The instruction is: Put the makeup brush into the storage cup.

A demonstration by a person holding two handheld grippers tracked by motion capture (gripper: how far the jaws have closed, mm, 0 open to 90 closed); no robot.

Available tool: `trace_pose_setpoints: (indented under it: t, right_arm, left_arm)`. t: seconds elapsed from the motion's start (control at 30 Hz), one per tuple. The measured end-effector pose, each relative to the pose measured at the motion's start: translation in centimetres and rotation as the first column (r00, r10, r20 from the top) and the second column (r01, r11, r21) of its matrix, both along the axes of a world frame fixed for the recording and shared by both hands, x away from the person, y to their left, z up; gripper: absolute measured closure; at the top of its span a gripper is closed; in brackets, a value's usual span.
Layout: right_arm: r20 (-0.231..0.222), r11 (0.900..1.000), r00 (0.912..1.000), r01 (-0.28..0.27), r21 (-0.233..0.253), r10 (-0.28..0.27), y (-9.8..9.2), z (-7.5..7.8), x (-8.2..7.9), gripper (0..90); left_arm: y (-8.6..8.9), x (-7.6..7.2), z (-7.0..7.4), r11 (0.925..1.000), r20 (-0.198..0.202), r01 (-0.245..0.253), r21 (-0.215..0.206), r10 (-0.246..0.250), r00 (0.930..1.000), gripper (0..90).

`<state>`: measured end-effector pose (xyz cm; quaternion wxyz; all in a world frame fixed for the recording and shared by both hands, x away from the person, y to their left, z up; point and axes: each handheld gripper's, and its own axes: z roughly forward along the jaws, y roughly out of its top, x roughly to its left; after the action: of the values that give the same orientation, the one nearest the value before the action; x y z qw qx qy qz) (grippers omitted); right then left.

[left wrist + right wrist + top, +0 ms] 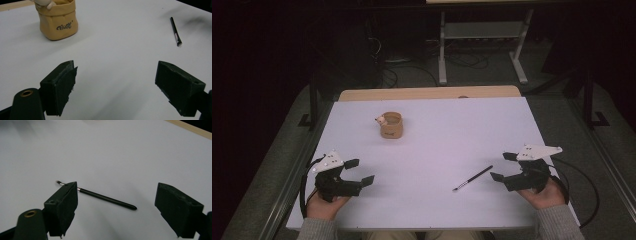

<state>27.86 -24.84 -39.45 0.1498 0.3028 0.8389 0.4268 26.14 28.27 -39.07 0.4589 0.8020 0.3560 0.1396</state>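
Right gripper view looks between wide-apart jaws at the thin black brush (100, 196) lying flat on the white table (120, 152), so I think the right gripper (504, 167) may only roll or push it away. High view adds the left gripper (360, 171), also apart and empty, well apart from the tan pouch (391, 125).

I'm working in a lab: beyond my white table (437, 145), loose cables (412, 70) trail across grey floor beside a metal bench frame (482, 45).
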Motion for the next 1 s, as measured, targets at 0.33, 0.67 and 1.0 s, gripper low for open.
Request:
trace_pose_setpoints:
  t: [0.33,0.67,1.0]
  right_arm:
    - [-0.009,0.997,0.9988,-0.05,-0.059,0.049,0.6,1.6,1.2,16.9]
    - [-0.031,0.985,0.9936,-0.112,-0.129,0.109,1.7,2.9,2.7,17.8]
    - [-0.066,0.955,0.9792,-0.202,-0.218,0.192,3.6,4.1,4.3,19.7]
  left_arm:
    - [-0.3,0.1,-0.1,0.9999,-0.003,0.01,0.004,-0.01,0.9999,15.8]
    - [-0.4,0.1,-0.2,0.9999,-0.005,0.011,0.003,-0.011,0.9999,15.8]
    - [-0.6,0.1,-0.2,0.9999,-0.005,0.013,0.002,-0.013,0.9999,15.8]
